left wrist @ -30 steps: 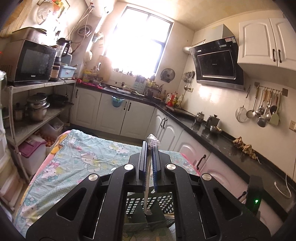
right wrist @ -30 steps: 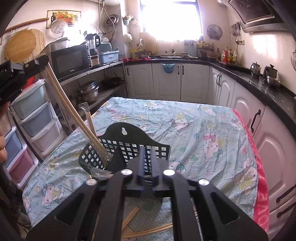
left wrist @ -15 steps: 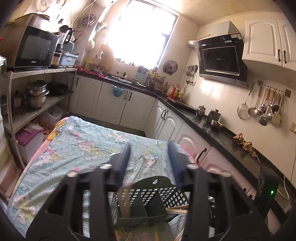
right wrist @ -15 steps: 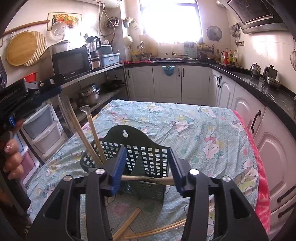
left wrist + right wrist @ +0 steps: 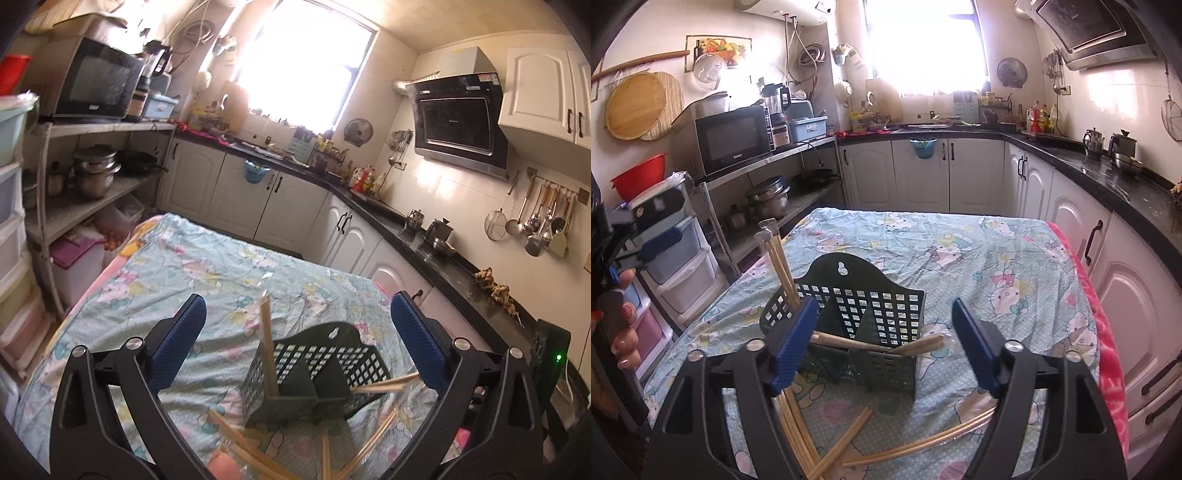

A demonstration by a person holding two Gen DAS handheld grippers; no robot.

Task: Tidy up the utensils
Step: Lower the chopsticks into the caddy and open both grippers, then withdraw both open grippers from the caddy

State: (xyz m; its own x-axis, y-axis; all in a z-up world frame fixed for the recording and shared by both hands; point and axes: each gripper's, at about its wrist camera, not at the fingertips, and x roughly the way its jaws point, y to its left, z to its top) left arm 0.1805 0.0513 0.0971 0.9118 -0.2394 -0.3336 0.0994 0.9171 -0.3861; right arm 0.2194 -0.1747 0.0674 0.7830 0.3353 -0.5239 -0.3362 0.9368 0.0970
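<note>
Gaping right gripper (image 5: pixel 882 339), utensil basket (image 5: pixel 857 317) between its fingers

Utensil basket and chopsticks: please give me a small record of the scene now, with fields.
basket: dark green utensil basket, upright on the table cloth
standing inside: wrapped chopsticks, leaning in its left compartment
across rim: one pair of chopsticks, lying over the front edge
loose: scattered chopsticks on the cloth before the basket
left gripper: jaws open, empty
right gripper: jaws open, empty
</note>
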